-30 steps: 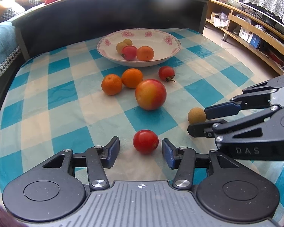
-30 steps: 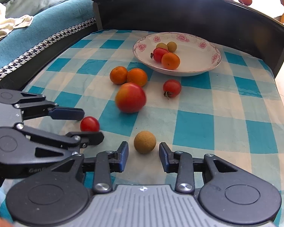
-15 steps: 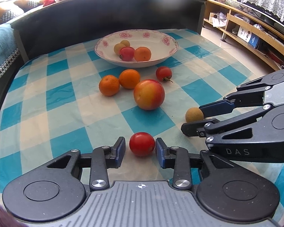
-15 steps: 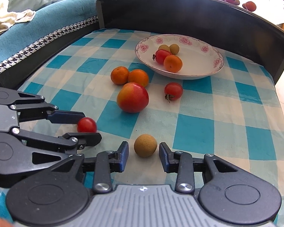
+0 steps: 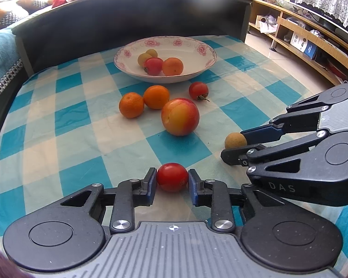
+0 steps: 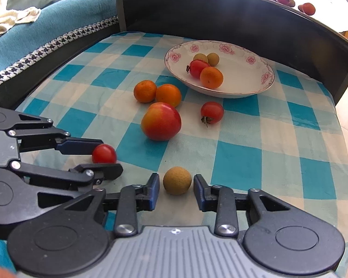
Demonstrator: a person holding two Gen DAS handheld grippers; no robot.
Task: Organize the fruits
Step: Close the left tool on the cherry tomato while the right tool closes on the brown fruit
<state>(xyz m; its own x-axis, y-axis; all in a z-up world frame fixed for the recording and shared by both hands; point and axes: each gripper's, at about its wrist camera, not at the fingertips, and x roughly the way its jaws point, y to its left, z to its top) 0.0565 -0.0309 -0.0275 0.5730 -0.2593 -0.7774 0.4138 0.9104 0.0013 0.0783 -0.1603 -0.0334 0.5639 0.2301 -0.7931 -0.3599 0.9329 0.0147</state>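
Note:
My left gripper (image 5: 172, 181) is shut on a small red tomato (image 5: 172, 177) that rests on the checked cloth; it also shows in the right wrist view (image 6: 104, 153). My right gripper (image 6: 176, 191) is open, its pads either side of a brown longan (image 6: 177, 180) with small gaps; the longan also shows in the left wrist view (image 5: 235, 140). A flowered white bowl (image 5: 204, 56) at the back holds two longans, a tomato and an orange. On the cloth lie two oranges (image 5: 131, 105), a large peach (image 5: 180, 116) and another tomato (image 5: 198, 90).
A dark raised board (image 5: 127, 18) walls the table's back. A teal sofa (image 6: 34, 34) lies to the left, wooden shelves (image 5: 313, 53) to the right. The table's right edge (image 6: 343, 139) drops to the tiled floor.
My left gripper's jaws have closed from wide open onto the small red tomato. My right gripper has narrowed slightly around the longan and edged forward.

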